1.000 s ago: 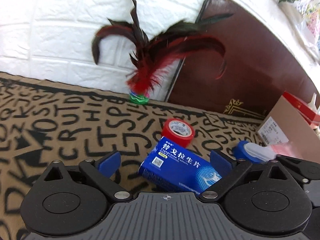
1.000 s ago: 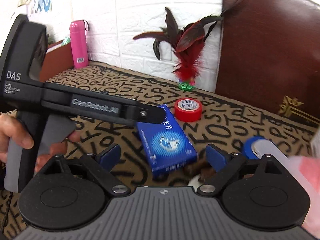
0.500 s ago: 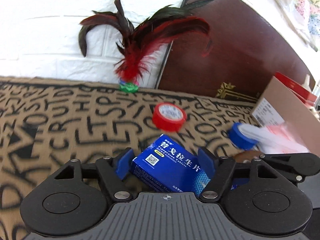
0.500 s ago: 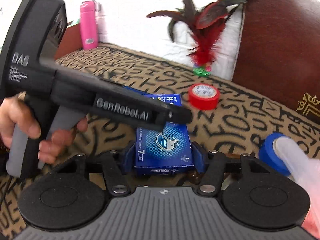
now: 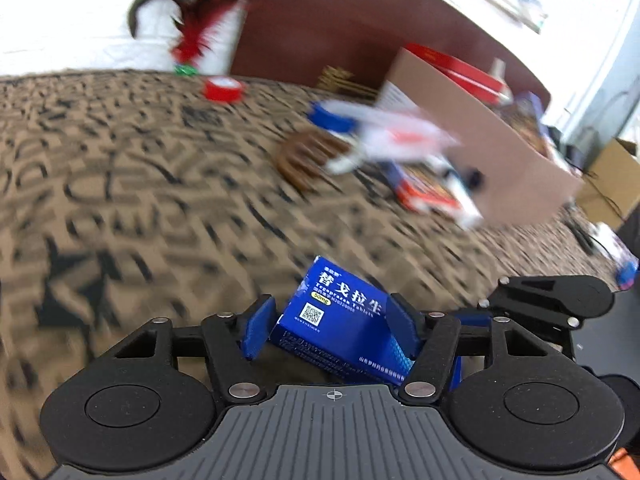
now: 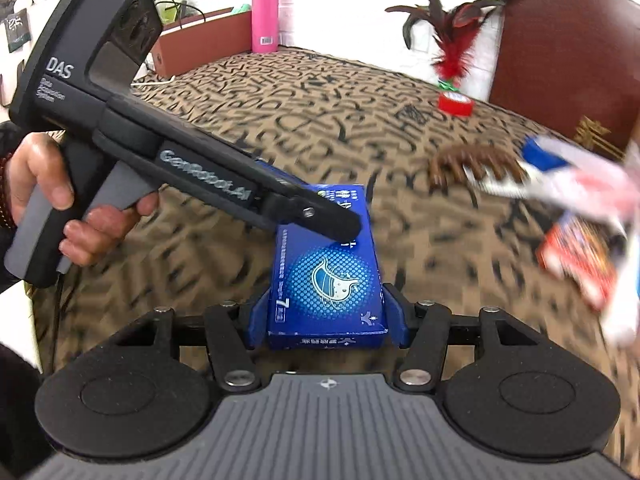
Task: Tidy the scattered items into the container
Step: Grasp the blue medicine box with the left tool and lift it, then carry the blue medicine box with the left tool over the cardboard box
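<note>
A blue medicine box point(image 5: 340, 320) is held between the pads of my left gripper point(image 5: 330, 326), above the patterned cloth. The same box point(image 6: 326, 276) is also clamped by my right gripper point(image 6: 326, 316); the left gripper point(image 6: 320, 216) reaches across it from the left. The cardboard container point(image 5: 480, 140) stands at the right. Beside it lie a white tube with a blue cap point(image 5: 360, 120), a brown comb point(image 5: 308, 156) and a red-blue pack point(image 5: 420, 188). A red tape roll point(image 5: 222, 89) and a feather shuttlecock point(image 5: 192, 36) are far back.
A dark brown board point(image 6: 568, 40) leans on the white brick wall. A pink bottle point(image 6: 265, 16) and a brown box point(image 6: 200, 40) stand at the far left in the right wrist view. Another cardboard box point(image 5: 608, 188) sits past the table's right edge.
Both grippers closed on the blue box and lifted it off the cloth. They have pulled back from the tape roll and shuttlecock; the view swings toward the container and is blurred.
</note>
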`<state>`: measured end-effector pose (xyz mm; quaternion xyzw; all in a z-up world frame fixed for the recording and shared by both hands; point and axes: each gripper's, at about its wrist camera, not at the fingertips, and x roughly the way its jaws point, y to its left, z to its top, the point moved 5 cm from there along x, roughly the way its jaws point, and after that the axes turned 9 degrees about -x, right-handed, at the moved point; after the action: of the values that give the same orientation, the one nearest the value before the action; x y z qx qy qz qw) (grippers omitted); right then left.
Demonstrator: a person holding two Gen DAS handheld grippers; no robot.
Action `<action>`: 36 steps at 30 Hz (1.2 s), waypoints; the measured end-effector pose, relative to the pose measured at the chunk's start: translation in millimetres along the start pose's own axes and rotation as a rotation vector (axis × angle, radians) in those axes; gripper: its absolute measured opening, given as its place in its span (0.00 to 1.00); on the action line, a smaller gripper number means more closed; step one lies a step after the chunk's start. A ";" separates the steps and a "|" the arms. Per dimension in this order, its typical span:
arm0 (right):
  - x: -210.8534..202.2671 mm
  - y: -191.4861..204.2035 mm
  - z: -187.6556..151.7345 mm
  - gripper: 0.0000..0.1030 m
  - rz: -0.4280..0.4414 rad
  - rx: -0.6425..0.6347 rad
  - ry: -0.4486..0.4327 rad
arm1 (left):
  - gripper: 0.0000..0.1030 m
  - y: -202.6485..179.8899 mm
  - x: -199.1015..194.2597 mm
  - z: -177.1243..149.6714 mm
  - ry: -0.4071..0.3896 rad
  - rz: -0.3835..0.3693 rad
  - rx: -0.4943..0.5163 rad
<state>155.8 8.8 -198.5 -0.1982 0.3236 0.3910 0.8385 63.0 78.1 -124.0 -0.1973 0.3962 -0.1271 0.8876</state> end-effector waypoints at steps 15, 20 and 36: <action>-68.2 16.3 -65.1 0.82 -0.254 0.167 -0.024 | 0.79 -43.4 -9.2 -40.3 0.069 -0.056 0.003; -71.3 15.1 -70.0 0.74 -0.256 0.214 -0.029 | 0.75 -46.3 -3.2 -34.6 0.072 -0.044 0.017; -65.4 9.4 -58.2 0.64 -0.254 0.200 -0.050 | 0.72 -61.7 3.9 -20.1 0.057 -0.019 0.041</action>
<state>94.2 -53.9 -195.0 -0.1433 0.3125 0.2522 0.9045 46.1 16.8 -111.0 -0.1792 0.4168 -0.1494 0.8785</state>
